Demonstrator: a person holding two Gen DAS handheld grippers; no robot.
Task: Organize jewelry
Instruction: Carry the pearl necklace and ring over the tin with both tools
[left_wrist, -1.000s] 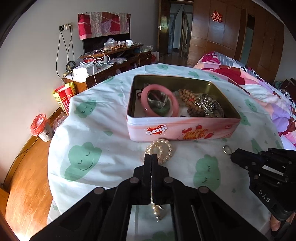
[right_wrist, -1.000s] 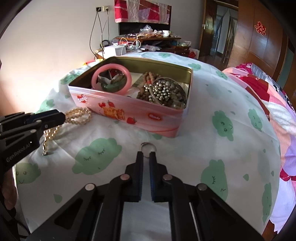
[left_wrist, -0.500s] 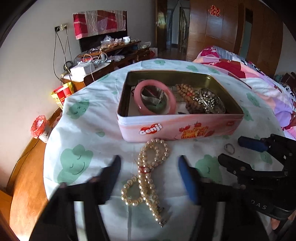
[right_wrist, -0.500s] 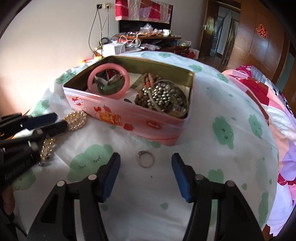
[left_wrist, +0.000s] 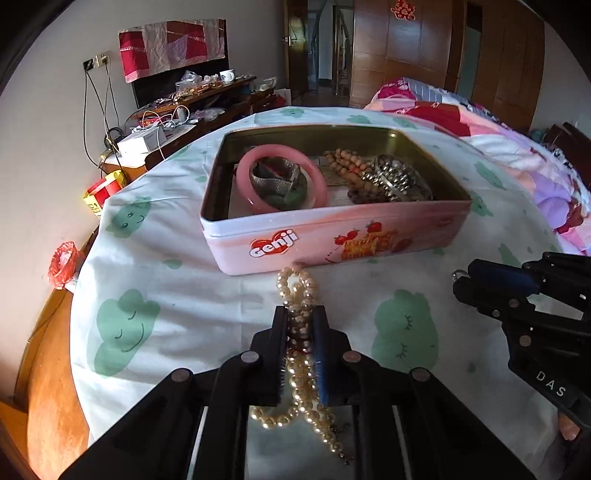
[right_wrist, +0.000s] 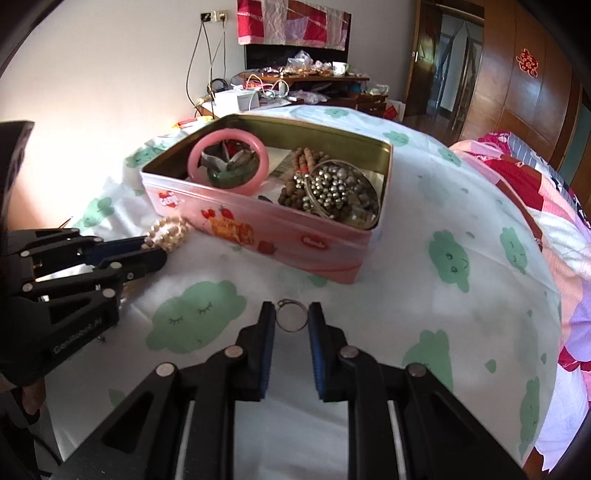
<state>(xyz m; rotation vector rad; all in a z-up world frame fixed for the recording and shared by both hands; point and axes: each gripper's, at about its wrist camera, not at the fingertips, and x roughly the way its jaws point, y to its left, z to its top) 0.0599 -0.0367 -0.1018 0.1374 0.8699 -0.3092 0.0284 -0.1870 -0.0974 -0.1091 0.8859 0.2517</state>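
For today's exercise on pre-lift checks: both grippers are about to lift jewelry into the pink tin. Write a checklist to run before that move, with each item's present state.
1. Pearl necklace between the left gripper jaws, which have just been closing: ok.
2. Whole necklace gathered: not ok, loops trail on the tablecloth behind and ahead of the jaws.
3. Small metal ring between the right gripper jaws, just closing: ok.
4. Ring firmly pinched: cannot tell.
5. Pink tin open: ok.
6. Free room in the tin: ok, bare floor shows beside the pink bangle.
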